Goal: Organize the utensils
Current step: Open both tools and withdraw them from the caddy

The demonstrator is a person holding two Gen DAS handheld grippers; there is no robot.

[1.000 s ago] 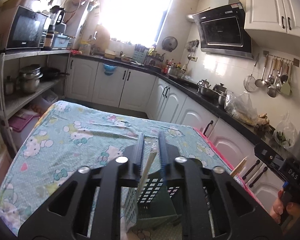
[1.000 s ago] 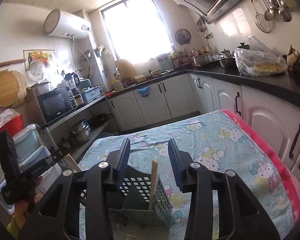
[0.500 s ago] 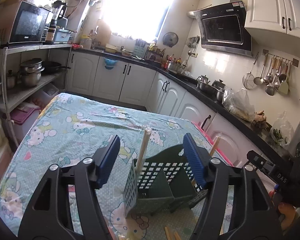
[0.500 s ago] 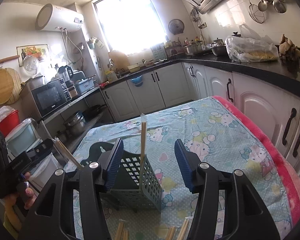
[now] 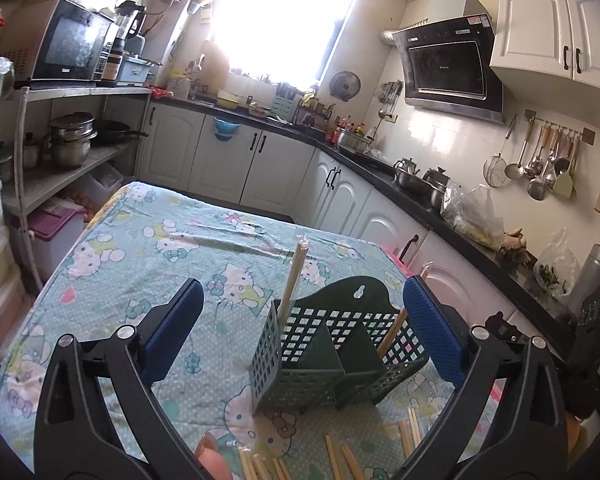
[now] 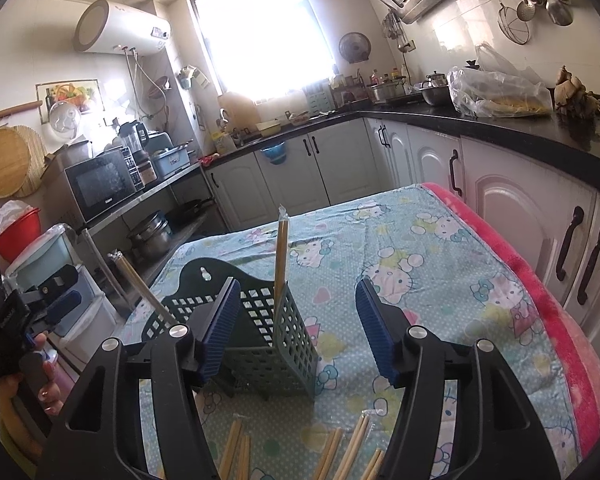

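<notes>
With both the left gripper [image 5: 300, 320] and right gripper [image 6: 296, 324] just spread and empty, we have two chopsticks [image 6: 281, 256] in the holder [image 5: 336, 356]; loose chopsticks [image 6: 332, 456] at 6 o'clock remain.

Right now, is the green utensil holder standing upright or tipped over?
Upright. The green utensil holder stands on its base on the tablecloth, open top up, with two chopstick pairs standing in it.

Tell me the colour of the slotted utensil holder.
Dark green utensil holder; clearest in left wrist view.

Dark green holder [image 5: 332, 360] on a cartoon-cat-patterned turquoise cloth [image 5: 148, 264].
</notes>
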